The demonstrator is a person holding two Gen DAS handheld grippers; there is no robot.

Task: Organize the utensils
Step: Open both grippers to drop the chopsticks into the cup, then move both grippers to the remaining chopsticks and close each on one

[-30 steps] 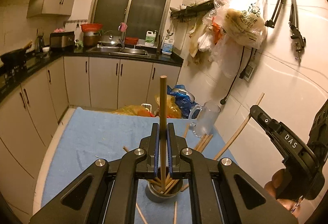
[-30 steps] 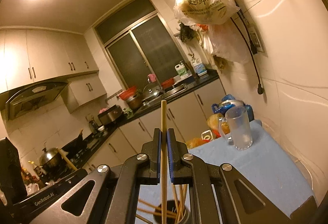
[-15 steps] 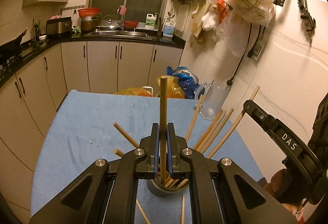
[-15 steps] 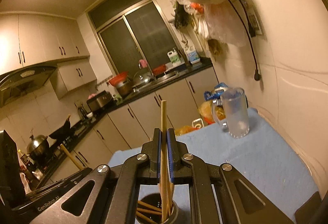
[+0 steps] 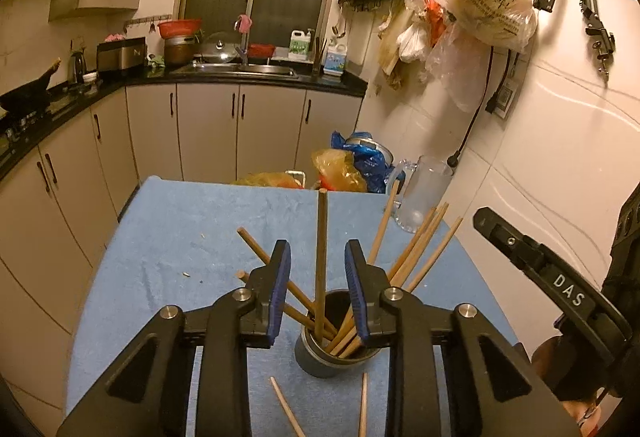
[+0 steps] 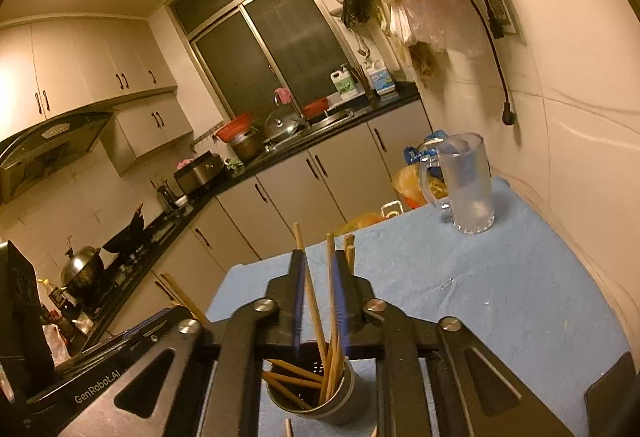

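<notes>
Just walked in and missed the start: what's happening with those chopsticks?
A person is gathering chopsticks into a metal cup on the blue cloth. The left gripper and right gripper have both just been opening, each with a chopstick now loose between its jaws, standing in the cup. Two more chopsticks lie beside it.

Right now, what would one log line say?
left gripper: jaws just opened, chopstick loose | right gripper: same | dark cup: holds both | loose chopsticks: remain

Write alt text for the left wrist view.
The left gripper hangs with jaws just opened around an upright chopstick standing in a dark holder of chopsticks on a blue cloth. A glass mug stands behind; kitchen cabinets lie beyond.
</notes>
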